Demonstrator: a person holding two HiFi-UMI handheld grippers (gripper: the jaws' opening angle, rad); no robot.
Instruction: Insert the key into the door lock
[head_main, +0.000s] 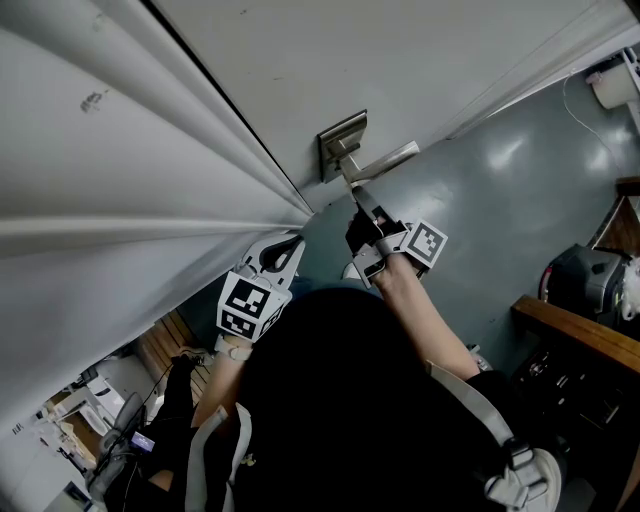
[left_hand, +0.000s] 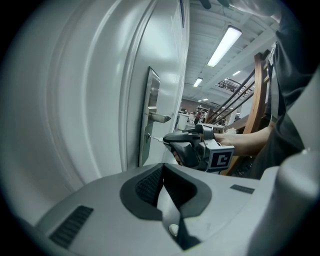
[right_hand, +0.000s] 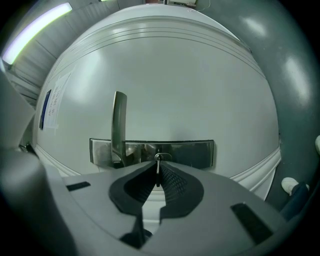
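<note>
1. Right gripper view showed the right gripper (right_hand: 158, 176) clamped on the key (right_hand: 158, 167), blade edge-on, tip at the keyhole (right_hand: 158, 158) in the lock plate (right_hand: 186, 154) on the door (right_hand: 165, 75), beside the handle (right_hand: 118, 125).
2. Left gripper (left_hand: 162, 184) hung back from the door, jaws closed on nothing.
3. Step looked like insertion just starting; depth unclear. Next: keep blade square to slot, push straight in.
</note>
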